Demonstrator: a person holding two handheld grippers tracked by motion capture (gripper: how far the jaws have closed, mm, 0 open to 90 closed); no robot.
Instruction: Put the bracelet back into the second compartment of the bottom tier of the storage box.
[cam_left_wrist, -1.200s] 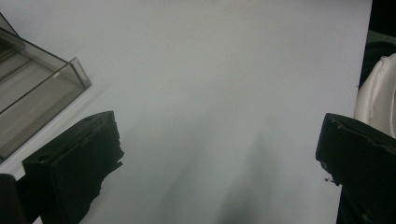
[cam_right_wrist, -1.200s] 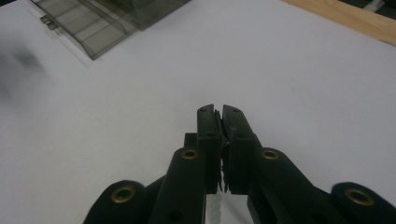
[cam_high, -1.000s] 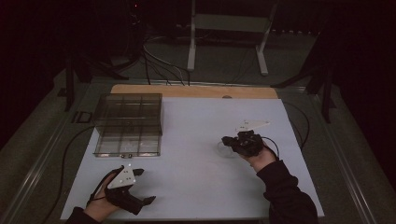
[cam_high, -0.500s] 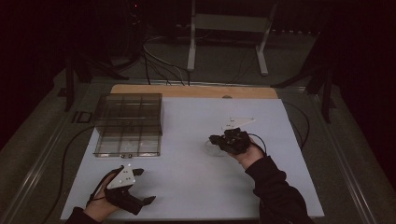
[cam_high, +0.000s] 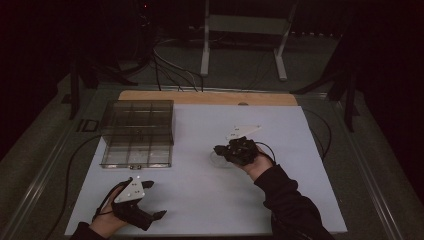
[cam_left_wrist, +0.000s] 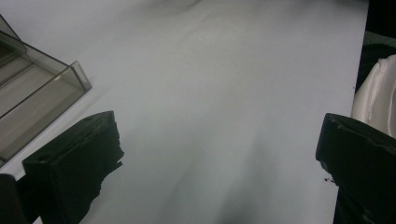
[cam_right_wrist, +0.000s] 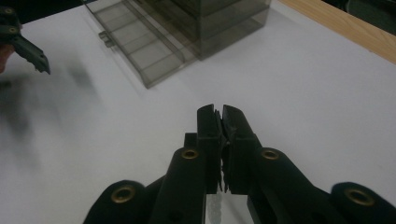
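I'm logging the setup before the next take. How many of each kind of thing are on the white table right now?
Hand-held gripper: 2 (left, right)
Clear compartment box: 1
Small clear item held by the right hand-held gripper: 1
Total: 4

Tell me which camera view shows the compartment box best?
The high view: the clear compartment box shows whole, with its dividers. The right gripper view shows most of it, cropped at the top. The left gripper view catches one corner.
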